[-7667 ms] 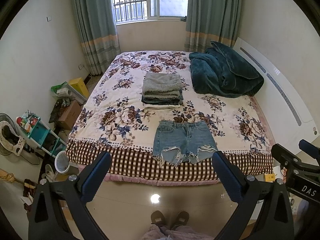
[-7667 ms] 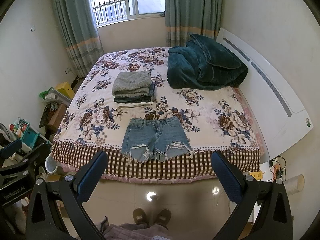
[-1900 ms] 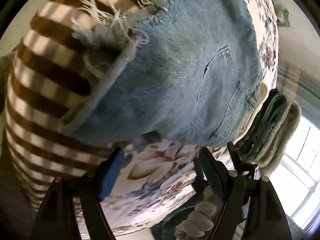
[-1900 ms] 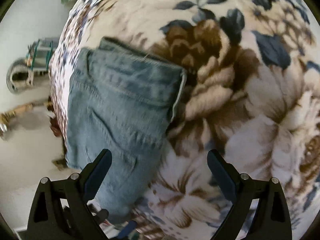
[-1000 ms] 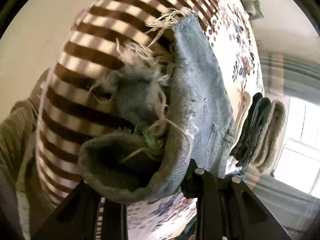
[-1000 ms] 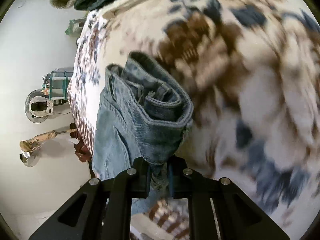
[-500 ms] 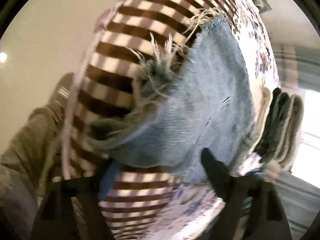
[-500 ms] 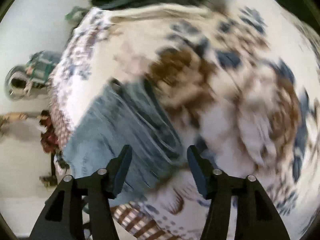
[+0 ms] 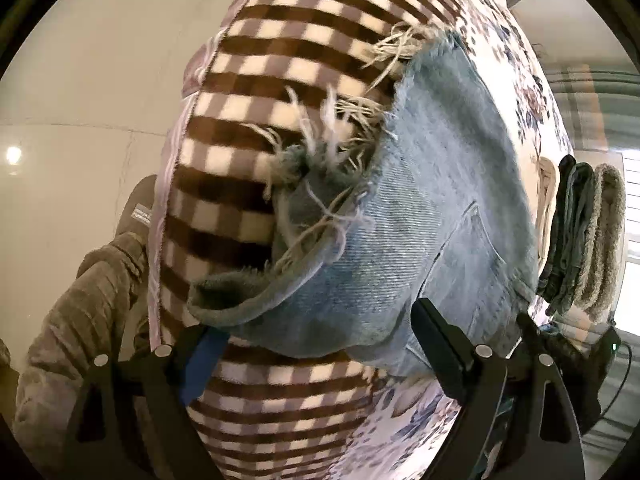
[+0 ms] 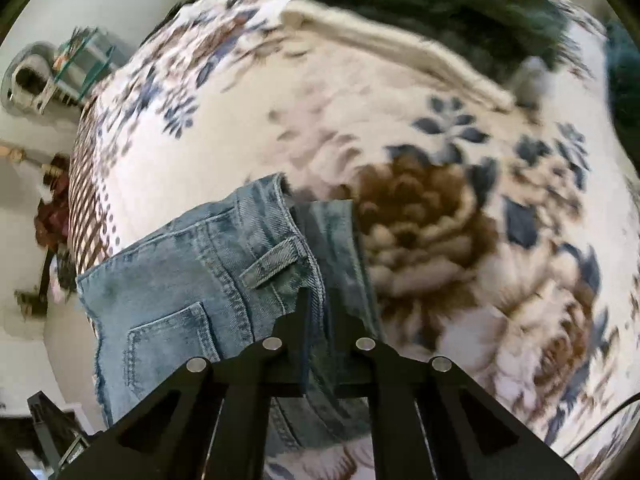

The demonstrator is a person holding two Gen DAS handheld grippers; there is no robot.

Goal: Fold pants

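The frayed denim shorts [image 9: 432, 216] lie folded in half near the checked foot edge of the floral bed [image 9: 256, 40]. In the left wrist view my left gripper [image 9: 316, 340] is open, its jaws wide apart at the folded leg hem, holding nothing. In the right wrist view the shorts [image 10: 208, 280] show their back pocket and a belt loop. My right gripper [image 10: 318, 312] is shut on the waistband at the fold.
A stack of folded clothes [image 9: 580, 236] lies on the bed beyond the shorts; it also shows blurred in the right wrist view [image 10: 400, 12]. The floor [image 9: 80, 80] is off the bed's foot. A small shelf cart [image 10: 80, 64] stands by the wall.
Both grippers were shut on the shorts a second ago while folding them over. My left gripper has since opened and let go of the hem. My right gripper opened briefly and is shut on the waistband again.
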